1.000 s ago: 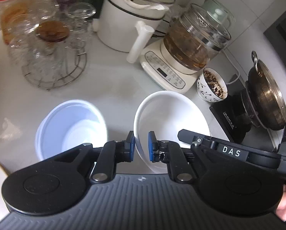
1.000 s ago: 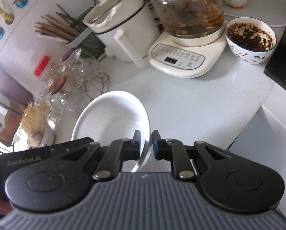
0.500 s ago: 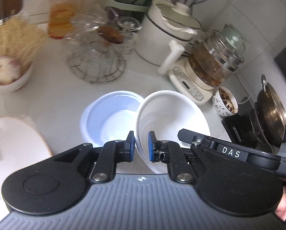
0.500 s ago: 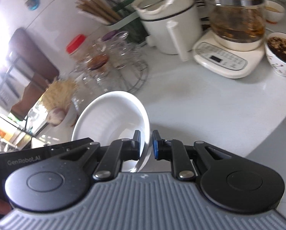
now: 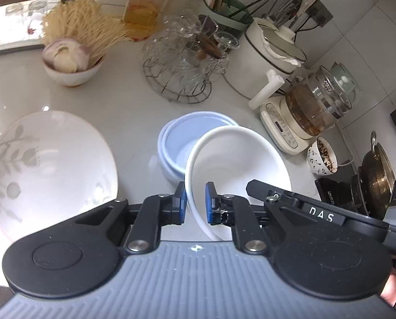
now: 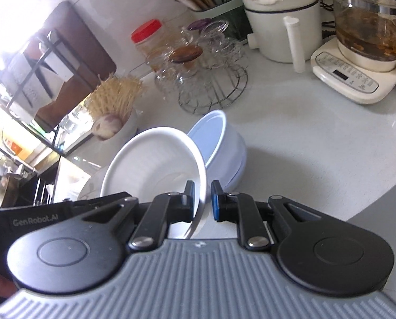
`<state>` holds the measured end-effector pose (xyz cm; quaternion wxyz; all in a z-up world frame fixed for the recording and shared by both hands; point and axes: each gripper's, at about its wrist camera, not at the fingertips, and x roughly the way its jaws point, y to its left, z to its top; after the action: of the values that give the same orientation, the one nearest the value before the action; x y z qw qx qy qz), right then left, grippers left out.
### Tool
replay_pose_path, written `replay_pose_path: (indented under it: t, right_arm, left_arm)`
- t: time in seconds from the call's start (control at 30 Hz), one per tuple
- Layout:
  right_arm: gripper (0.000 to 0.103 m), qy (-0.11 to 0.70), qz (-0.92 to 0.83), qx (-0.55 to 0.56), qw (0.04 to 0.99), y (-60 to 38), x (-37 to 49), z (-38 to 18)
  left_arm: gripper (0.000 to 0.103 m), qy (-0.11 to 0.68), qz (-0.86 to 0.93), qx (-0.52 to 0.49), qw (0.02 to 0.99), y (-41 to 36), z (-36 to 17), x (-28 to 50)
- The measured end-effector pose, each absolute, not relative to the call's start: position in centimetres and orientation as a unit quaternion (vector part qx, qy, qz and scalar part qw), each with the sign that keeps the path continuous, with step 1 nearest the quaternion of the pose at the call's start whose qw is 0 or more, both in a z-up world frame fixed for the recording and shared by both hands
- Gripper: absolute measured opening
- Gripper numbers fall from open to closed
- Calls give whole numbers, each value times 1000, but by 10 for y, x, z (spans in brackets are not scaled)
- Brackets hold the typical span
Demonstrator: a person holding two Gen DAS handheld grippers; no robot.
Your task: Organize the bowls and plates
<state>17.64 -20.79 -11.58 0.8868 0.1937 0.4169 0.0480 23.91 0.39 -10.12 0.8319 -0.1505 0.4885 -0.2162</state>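
From the left wrist, the left gripper (image 5: 195, 203) was clamped on the near rim of the white bowl (image 5: 237, 164), hanging tilted over the stacked bluish bowls (image 5: 176, 138) mid-counter (image 5: 134, 106), a patterned plate (image 5: 49, 164) near the front edge. It looked rigid, glazed, slippery and breakable; the rim seemed the only purchase.

From the right wrist, the right gripper (image 6: 202, 200) pinched the opposite rim of that white bowl (image 6: 150, 167), angled downward, the bluish bowls (image 6: 222, 143) just beyond.
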Motion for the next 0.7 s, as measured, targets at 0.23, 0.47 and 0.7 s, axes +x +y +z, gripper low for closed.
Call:
replay_pose_path:
  t: [0.23,0.47,0.7]
  right_arm:
    - [16,424,57,194,883,-202,173,-121]
    - [16,419,64,185,887,-202,188,-115]
    - [16,410,73,182,891,-206,214,-106]
  left_arm:
    - [15,495,-211,-156,828,13,-109,233]
    - [16,484,-209,-154,835,10,-103,246]
    - [16,475,-204,-165,840,8,-96,272]
